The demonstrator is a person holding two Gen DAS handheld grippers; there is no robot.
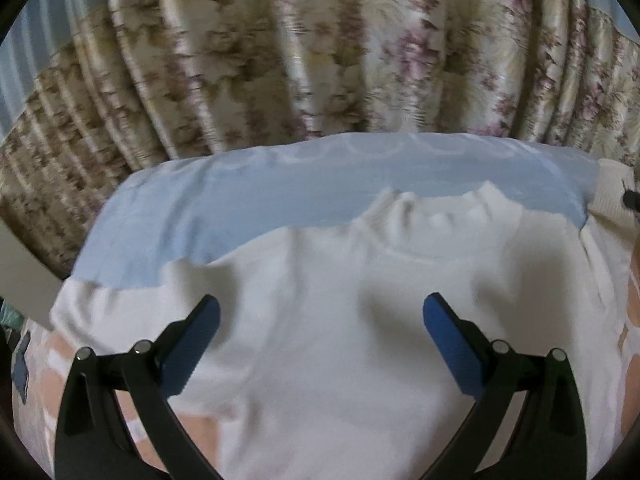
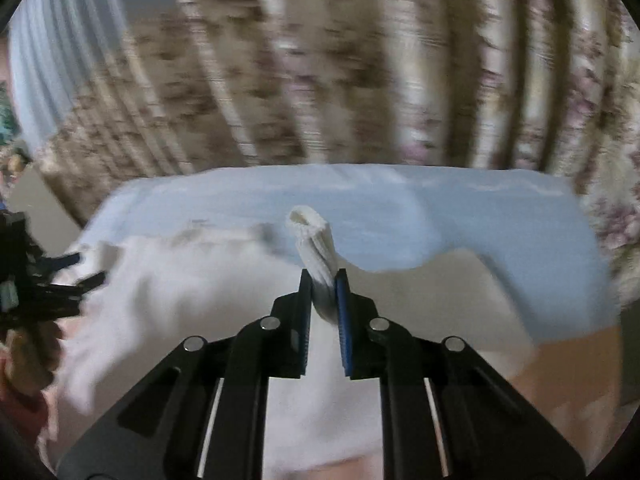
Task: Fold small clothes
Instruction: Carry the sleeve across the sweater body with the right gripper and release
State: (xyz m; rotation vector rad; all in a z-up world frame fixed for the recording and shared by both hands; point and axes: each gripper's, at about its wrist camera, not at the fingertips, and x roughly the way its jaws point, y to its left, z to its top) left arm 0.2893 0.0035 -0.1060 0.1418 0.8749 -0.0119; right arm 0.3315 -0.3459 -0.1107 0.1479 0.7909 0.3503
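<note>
White knit, a small sweater [image 1: 340, 300], lies spread face-up across the lower centre of the left wrist view, its ribbed collar [image 1: 436, 216] toward the upper middle, resting partly on a pale blue sheet [image 1: 224, 208] with floral curtains [image 1: 280, 60] filling the top of the frame. The left claw [image 1: 320, 320] hangs over the sweater's chest with its blue-padded fingers spread wide and gripping nothing. In the right wrist view the right claw [image 2: 323, 300] is pinched narrow on the ribbed cuff [image 2: 312, 236] of one sleeve, which stands up from between the pads at frame centre; the sweater body trails off blurred to the left of that frame. The step in hand looks like the sleeve fold: the cuff is lifted and ready to be carried inward across the body. The next move likely calls for laying that sleeve flat over the chest without dragging the body, perhaps with the left claw pressing the fabric to steady it.
</note>
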